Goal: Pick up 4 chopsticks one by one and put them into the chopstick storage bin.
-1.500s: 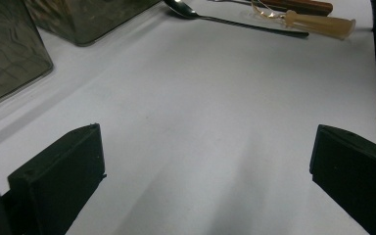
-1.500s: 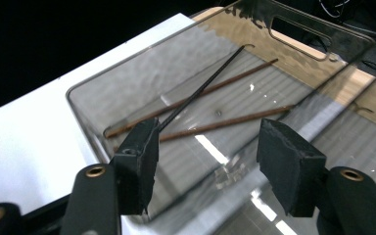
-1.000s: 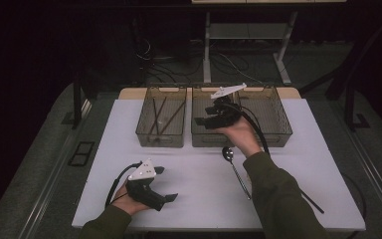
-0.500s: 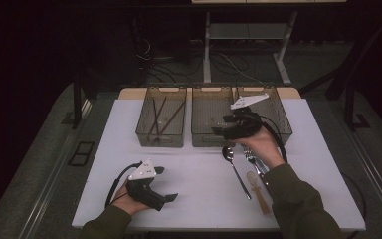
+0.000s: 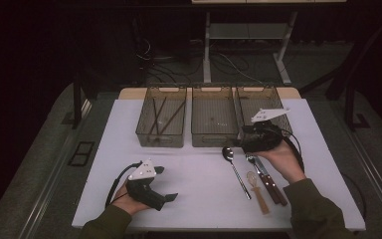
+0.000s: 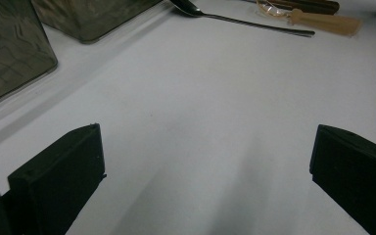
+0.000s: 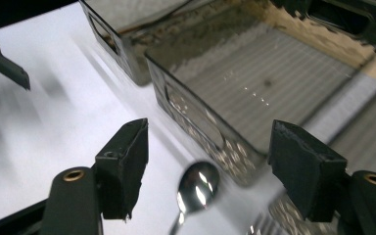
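Right gripper (image 5: pixel 238 142) has come back from the middle bin (image 5: pixel 214 119); its fingers (image 7: pixel 122 166), just opening, stand wide above the spoon (image 7: pixel 193 188) bowl, empty.

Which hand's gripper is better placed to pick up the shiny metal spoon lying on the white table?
The right. The right gripper has its open jaws hanging over the shiny metal spoon by the middle clear plastic bin. The left gripper rests far off near the white table edge.

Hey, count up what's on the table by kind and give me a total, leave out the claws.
Bins: 3, first
Chopsticks in the left bin: 3
Metal spoon: 1
Clear spoon with tan handle: 1
Dark-handled cutlery: 2
Total: 10
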Motion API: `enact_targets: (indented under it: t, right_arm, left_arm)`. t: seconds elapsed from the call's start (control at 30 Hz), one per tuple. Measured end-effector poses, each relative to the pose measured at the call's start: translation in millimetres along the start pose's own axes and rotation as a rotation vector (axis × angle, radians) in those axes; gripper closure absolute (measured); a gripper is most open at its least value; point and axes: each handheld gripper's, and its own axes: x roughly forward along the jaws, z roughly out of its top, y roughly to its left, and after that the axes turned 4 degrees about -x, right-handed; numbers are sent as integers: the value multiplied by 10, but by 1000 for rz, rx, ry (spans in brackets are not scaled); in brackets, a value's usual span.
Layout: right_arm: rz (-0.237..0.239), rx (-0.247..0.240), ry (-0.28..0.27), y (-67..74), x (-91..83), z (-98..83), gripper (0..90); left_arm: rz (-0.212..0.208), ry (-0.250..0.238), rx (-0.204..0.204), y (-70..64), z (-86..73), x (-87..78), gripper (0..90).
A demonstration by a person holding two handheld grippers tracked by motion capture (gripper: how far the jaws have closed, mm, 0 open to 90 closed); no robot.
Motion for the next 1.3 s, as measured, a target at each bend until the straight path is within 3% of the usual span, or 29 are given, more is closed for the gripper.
enact_targets:
  t: [0.43,0.77,1.07,1.3]
  right_arm:
    - [-21,62,18,-151,-281,-478,368]
    - [-13,47,79,-158,-409,-734,495]
    - [-46,28,157,-149,-567,-1028,641]
    - [-69,53,204,-182,-725,-1264,736]
  left_arm:
    - [4,-1,-12,3,-2,-5,0]
    - [4,-3,-10,-2,-1,-10,0]
    - [2,8,-2,-2,-1,-9,0]
    - [2,13,2,-5,0,-7,0]
